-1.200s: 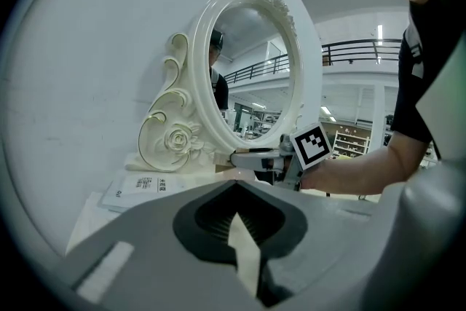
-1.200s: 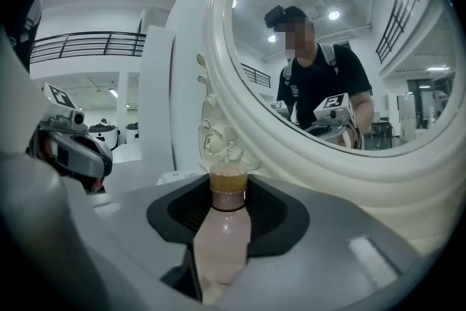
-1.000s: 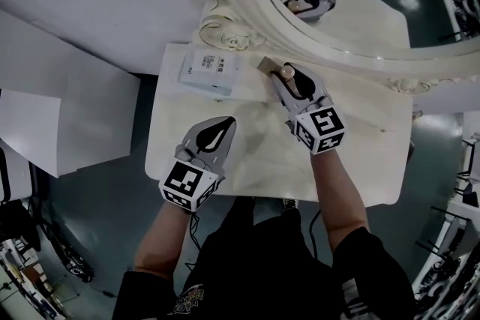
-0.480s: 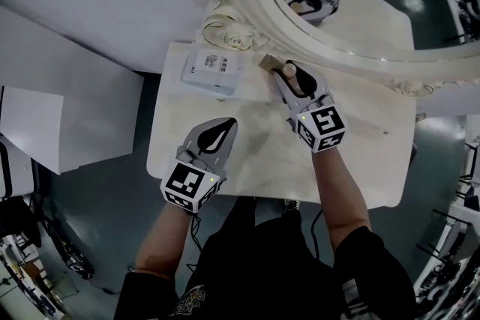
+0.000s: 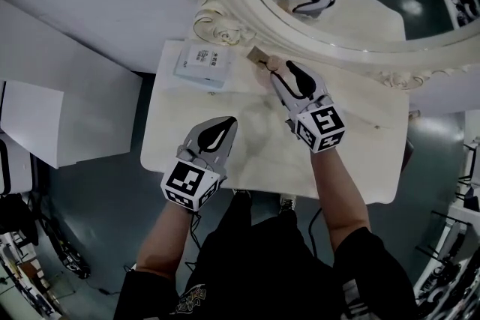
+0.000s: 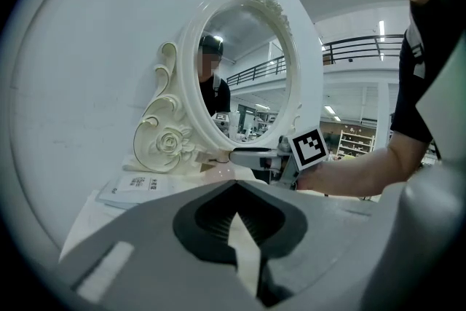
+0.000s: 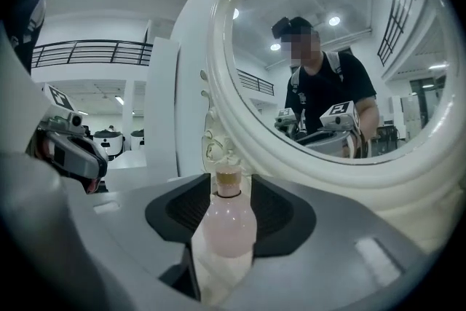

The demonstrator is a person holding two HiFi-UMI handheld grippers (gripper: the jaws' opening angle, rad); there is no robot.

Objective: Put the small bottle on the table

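Observation:
The small bottle [image 7: 227, 221] is pale pink with a gold cap. It stands upright between the jaws of my right gripper [image 7: 227, 182], which is shut on it. In the head view the right gripper [image 5: 283, 76] holds the bottle [image 5: 274, 64] over the far edge of the white table [image 5: 247, 161], right at the foot of the mirror. Whether the bottle touches the tabletop is hidden. My left gripper [image 5: 219, 134] hovers over the table's near left part, shut and empty, its jaws [image 6: 234, 189] pointing at the mirror.
A big oval mirror in an ornate cream frame [image 5: 225, 19] stands along the table's far edge. A white flat box [image 5: 201, 64] lies at the far left corner, with a small tan block [image 5: 256, 55] beside the bottle. Dark floor surrounds the table.
The head view has shifted a little, so the table sits slightly higher and further left. Both grippers keep their places and their grip.

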